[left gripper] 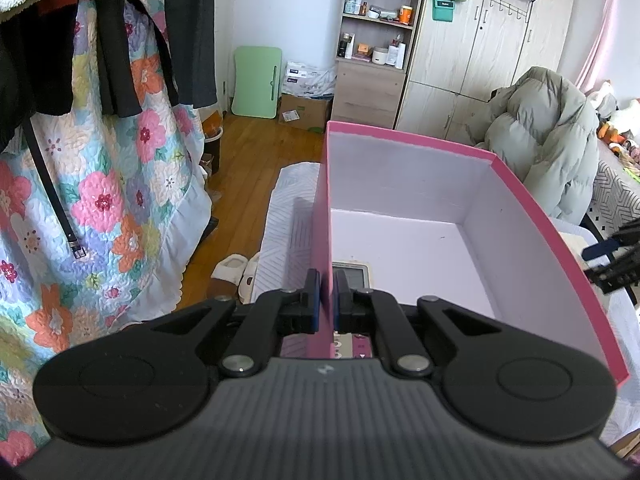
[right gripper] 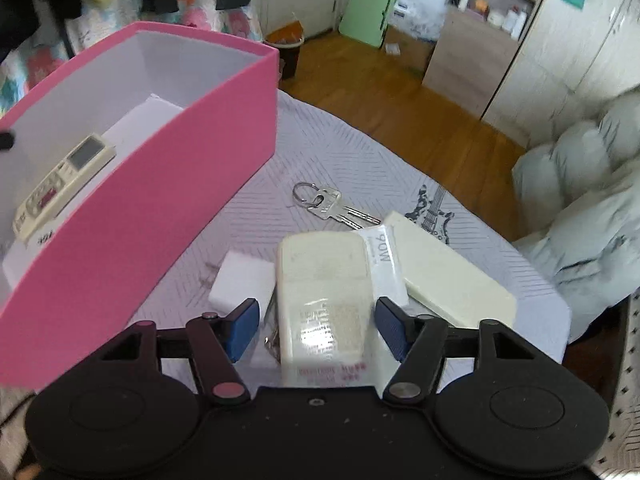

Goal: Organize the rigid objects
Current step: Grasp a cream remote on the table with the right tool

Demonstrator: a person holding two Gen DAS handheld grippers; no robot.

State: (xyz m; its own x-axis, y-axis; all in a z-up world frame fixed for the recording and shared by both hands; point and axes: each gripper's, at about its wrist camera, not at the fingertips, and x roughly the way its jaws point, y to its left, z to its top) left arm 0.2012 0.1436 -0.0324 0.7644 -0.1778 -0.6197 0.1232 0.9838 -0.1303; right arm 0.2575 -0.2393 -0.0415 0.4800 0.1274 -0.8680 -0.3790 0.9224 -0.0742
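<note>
My left gripper [left gripper: 326, 292] is shut on the near left wall of a pink box [left gripper: 400, 168] with a pale inside. A cream remote control [left gripper: 352, 276] lies on the box floor just past the fingers; in the right wrist view this remote [right gripper: 64, 184] shows its screen and buttons inside the pink box [right gripper: 160, 208]. My right gripper [right gripper: 316, 320] points down at a cream, face-down device [right gripper: 324, 288] on the cloth. The blue pads stand on either side of the device without touching it, so the gripper is open.
Around the cream device lie a white block [right gripper: 240, 276], a white charger marked 90W [right gripper: 384, 264], a long cream slab [right gripper: 448, 272] and a bunch of keys [right gripper: 324, 204], all on a quilted white cloth [right gripper: 260, 152]. A grey puffer jacket [right gripper: 580, 220] sits at the right.
</note>
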